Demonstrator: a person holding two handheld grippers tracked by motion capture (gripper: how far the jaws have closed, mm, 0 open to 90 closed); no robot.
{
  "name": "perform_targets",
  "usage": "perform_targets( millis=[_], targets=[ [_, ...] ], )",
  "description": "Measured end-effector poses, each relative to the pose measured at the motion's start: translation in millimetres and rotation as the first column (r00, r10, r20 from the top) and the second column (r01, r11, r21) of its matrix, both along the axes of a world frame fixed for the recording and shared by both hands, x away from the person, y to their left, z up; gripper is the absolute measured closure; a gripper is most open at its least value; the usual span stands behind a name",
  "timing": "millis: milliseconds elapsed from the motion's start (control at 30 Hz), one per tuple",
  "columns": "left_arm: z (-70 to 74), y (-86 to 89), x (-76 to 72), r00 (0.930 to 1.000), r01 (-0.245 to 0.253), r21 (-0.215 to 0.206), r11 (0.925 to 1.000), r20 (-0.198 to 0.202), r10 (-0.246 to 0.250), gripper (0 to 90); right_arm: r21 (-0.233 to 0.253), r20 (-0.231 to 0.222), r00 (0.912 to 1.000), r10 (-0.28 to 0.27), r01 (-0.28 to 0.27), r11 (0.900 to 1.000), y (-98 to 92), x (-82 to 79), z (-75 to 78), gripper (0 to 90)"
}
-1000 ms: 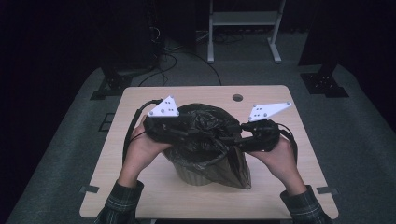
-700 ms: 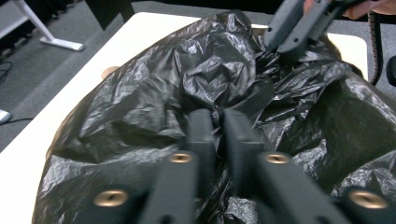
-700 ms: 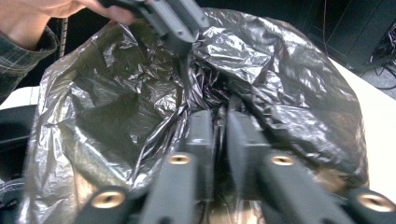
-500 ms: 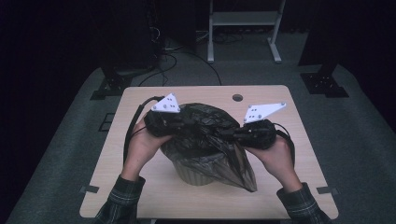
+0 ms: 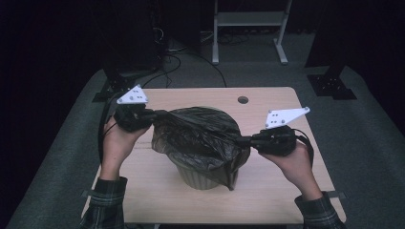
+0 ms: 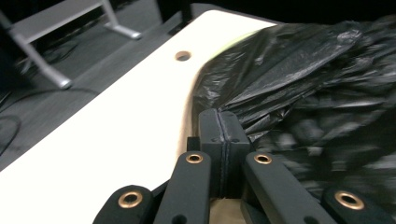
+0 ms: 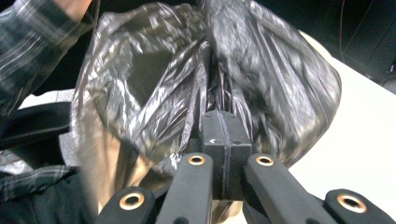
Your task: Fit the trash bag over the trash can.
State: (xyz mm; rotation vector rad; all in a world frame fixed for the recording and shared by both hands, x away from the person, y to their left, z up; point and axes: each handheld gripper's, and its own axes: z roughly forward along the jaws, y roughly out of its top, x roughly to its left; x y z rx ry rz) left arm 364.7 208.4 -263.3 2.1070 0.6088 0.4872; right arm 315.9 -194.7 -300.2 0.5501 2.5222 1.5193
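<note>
Left gripper (image 5: 157, 114) and right gripper (image 5: 244, 141), jaws clenched on a black bin bag (image 5: 200, 136), stretch it over a bin (image 5: 198, 176) on the worktop (image 5: 272, 191).

A rectangular light wooden table (image 5: 267, 191) with rounded corners carried the work, its pale top running out to the left of the left gripper's (image 6: 218, 122) closed jaws and to the right of the right gripper's (image 7: 222, 122) closed jaws. A small round hole (image 5: 243, 100) pierced the top near its far edge, ahead and to the left of the left gripper. Directly on the table, between the two grippers, stood a beige ribbed round bin (image 5: 198, 177) with a crinkled black plastic bag (image 5: 200, 136) draped over its rim.
</note>
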Motion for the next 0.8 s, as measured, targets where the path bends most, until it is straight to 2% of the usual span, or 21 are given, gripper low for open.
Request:
perform_targets(
  millis=[67, 133, 200, 267, 300, 333, 367, 433, 533, 600, 633, 700, 800],
  targets=[
    [-0.2, 12.8, 4.0, 0.9989, -0.048, 0.011, 0.9988, -0.002, 0.048, 90.0, -0.012, -0.006, 1.0, -0.001, 0.001, 1.0, -4.7, -0.9, -2.5, 90.0],
    [-2.0, 24.1, 7.2, 0.9966, -0.082, -0.007, 0.9966, -0.012, 0.082, 90.0, -0.015, -0.013, 0.9999, -0.007, 0.006, 1.0, -11.3, -1.2, -4.6, 90.0],
    [-5.6, 31.9, 10.2, 0.9959, -0.086, -0.029, 0.9959, -0.031, 0.085, 89.9, -0.01, -0.02, 0.9998, -0.008, 0.008, 1.0, -16.4, -0.7, -6.5, 90.0],
    [-9.8, 32.2, 11.9, 0.9956, -0.09, -0.04, 0.9951, -0.028, 0.089, 89.7, 0.002, -0.031, 0.9995, 0.004, -0.004, 1.0, -18.1, 0.5, -7.6, 90.0],
    [-11.2, 31.2, 12.7, 0.9954, -0.093, -0.04, 0.9949, -0.028, 0.092, 84.2, 0.001, -0.024, 0.9997, 0.002, -0.002, 1.0, -17.4, 0.5, -7.3, 84.9],
    [-13.0, 29.8, 13.4, 0.996, -0.084, -0.057, 0.9948, -0.035, 0.083, 75.8, 0.001, -0.016, 0.9999, -0.002, 0.002, 1.0, -16.7, 0.6, -6.8, 75.0],
    [-14.2, 28.8, 13.7, 0.997, -0.069, -0.088, 0.9937, -0.042, 0.066, 69.0, 0.012, -0.017, 0.9999, -0.003, 0.003, 1.0, -16.0, 1.0, -5.7, 68.7],
    [-14.4, 25.9, 13.5, 0.9986, -0.043, -0.109, 0.9931, -0.037, 0.039, 58.5, 0.049, 0.005, 0.9997, -0.022, 0.022, 0.999, -16.1, 1.3, -1.4, 61.5],
    [-12.2, 22.0, 12.5, 0.9995, -0.024, -0.112, 0.9934, -0.022, 0.022, 49.5, 0.077, 0.029, 0.9988, -0.04, 0.038, 0.996, -16.3, 3.7, 6.5, 61.2],
    [-10.7, 19.7, 9.6, 0.9991, -0.041, -0.113, 0.9928, 0.007, 0.043, 43.7, 0.095, 0.045, 0.9974, -0.055, 0.051, 0.994, -16.1, 4.8, 10.7, 61.1],
    [-10.2, 19.4, 8.5, 0.9987, -0.046, -0.114, 0.9924, 0.015, 0.048, 38.2, 0.109, 0.056, 0.9963, -0.065, 0.059, 0.992, -15.8, 5.6, 13.2, 59.6],
    [-7.7, 19.6, 1.0, 0.9986, -0.032, -0.128, 0.9913, 0.037, 0.037, 37.2, 0.116, 0.059, 0.9959, -0.069, 0.062, 0.991, -14.9, 5.9, 14.5, 59.8],
    [-6.5, 19.8, -10.9, 0.9994, -0.008, -0.138, 0.9904, 0.033, 0.013, 37.2, 0.087, 0.051, 0.9959, -0.074, 0.07, 0.994, -11.1, 6.9, 13.1, 58.6]
  ],
)
